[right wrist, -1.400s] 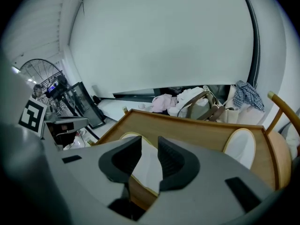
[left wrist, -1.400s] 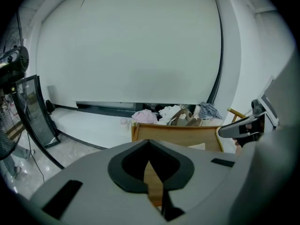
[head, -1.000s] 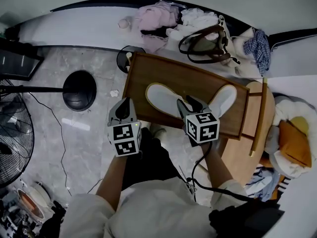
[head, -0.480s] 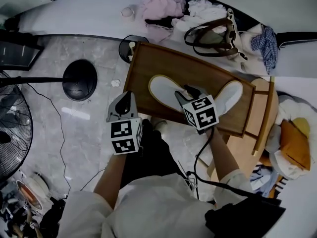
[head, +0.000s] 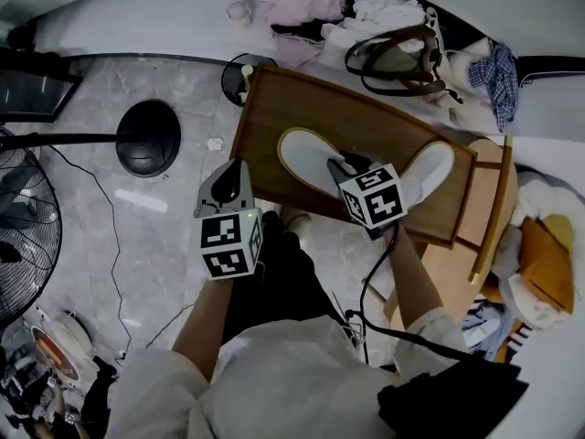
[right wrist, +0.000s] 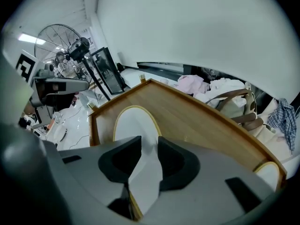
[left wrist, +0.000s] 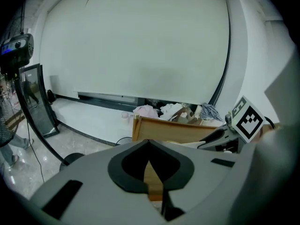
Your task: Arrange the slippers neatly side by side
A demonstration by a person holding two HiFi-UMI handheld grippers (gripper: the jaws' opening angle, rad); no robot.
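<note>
Item one: my right gripper (head: 338, 165) (right wrist: 149, 149), marker cube uppermost, set over the nearer slipper. Its jaws were closing, and the slipper's white upper stood pinched between them, filling the gap from pad to pad. Item two: white flat slipper with a tan rim (head: 306, 152) (right wrist: 133, 125), lying on the brown wooden board with a raised rim (head: 366, 128) (right wrist: 201, 121), toward nine o'clock of the board's middle, its length running from ten o'clock to four o'clock. Item three: second white slipper (head: 431, 165) (right wrist: 268, 172), at the board's three o'clock end, well apart from the first and slanted from one o'clock to seven o'clock, partly hidden behind my cube. Item four: my left gripper (head: 234, 167) (left wrist: 149, 146), jaws brought together at the tips with nothing in them, held at the board's eight o'clock corner above the grey marble floor (head: 110, 245). Surrounds: brown-handled bag (head: 398, 58) beyond the board at one o'clock; heap of pink and white clothes (head: 306, 3) at twelve o'clock; black round stand base (head: 146, 137) on the floor at nine o'clock.
</note>
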